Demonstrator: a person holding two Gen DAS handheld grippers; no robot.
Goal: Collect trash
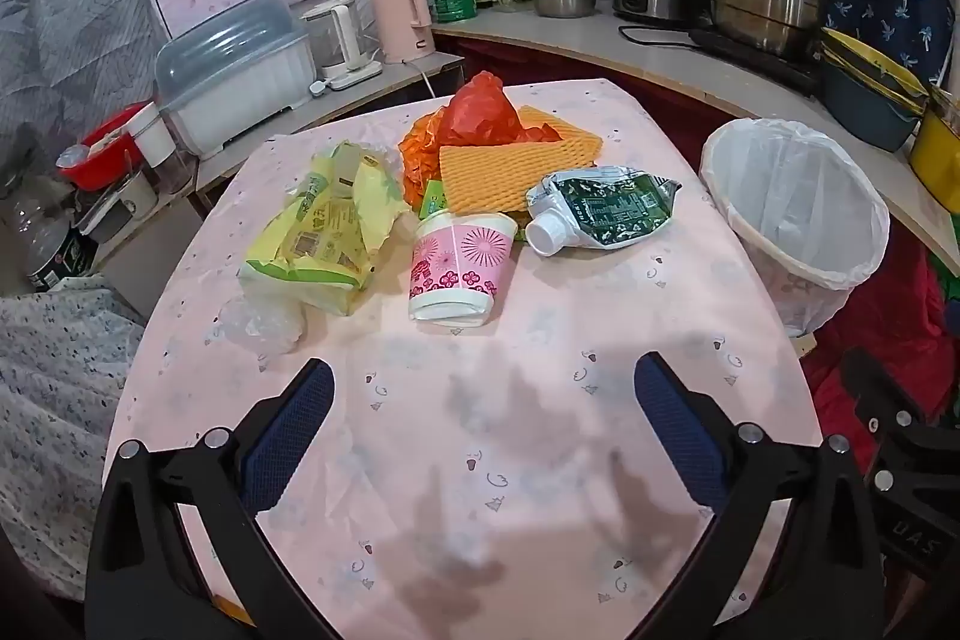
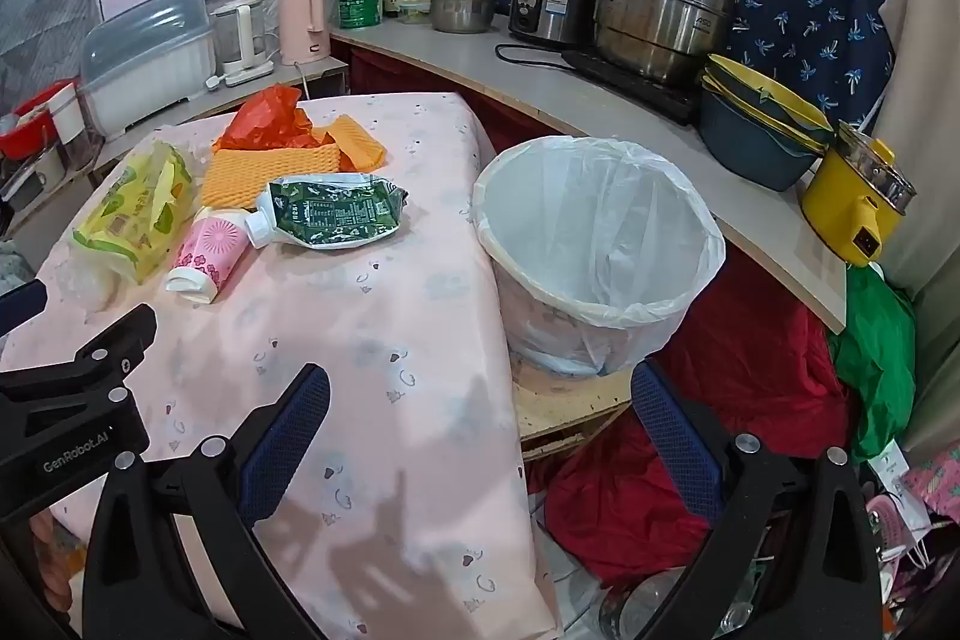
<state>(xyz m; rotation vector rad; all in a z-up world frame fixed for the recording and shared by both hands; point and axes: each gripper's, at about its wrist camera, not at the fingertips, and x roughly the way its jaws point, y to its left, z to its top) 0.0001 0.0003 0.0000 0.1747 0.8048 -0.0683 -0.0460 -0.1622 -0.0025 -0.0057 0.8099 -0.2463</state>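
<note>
- Pink tablecloth (image 1: 540, 340) carries the trash at its far half: yellow wrapper (image 1: 324, 232), pink cup (image 1: 459, 265) on its side, green pouch (image 1: 606, 211), orange foam sheet (image 1: 510, 160) and red bag (image 1: 480, 112).
- Lined bin (image 2: 600, 244) stands just right of the table.
- Left gripper (image 1: 483, 430) hovers over the near cloth, fingers apart, holding nothing.
- Right gripper (image 2: 480, 436) hovers at the table's right edge, fingers apart, holding nothing.
</note>
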